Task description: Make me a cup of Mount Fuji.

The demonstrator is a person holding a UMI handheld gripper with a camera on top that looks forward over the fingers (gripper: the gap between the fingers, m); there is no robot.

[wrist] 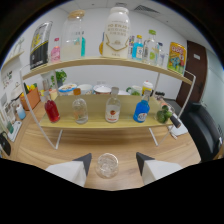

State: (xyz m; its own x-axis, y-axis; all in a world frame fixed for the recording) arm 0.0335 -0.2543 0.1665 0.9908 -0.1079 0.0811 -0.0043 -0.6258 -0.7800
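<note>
Shelf rack [107,62] across upper and middle frame, on wooden bench [35,150]. Four bottles in middle row: red [52,111], clear [80,111], red-labelled [113,110], blue [141,111]. Glass cup [107,165] at lower centre, between gripper [113,161] jaws, apart, gaps both sides.

Lower shelf [100,126]: four bottles — one red [52,111], one clear [80,111], one red-labelled [113,110], one blue [141,111]. Surface [45,150]: one glass [107,165]. One claw [114,163].

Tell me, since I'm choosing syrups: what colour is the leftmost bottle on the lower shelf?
Red, seen in the gripper view.
</note>
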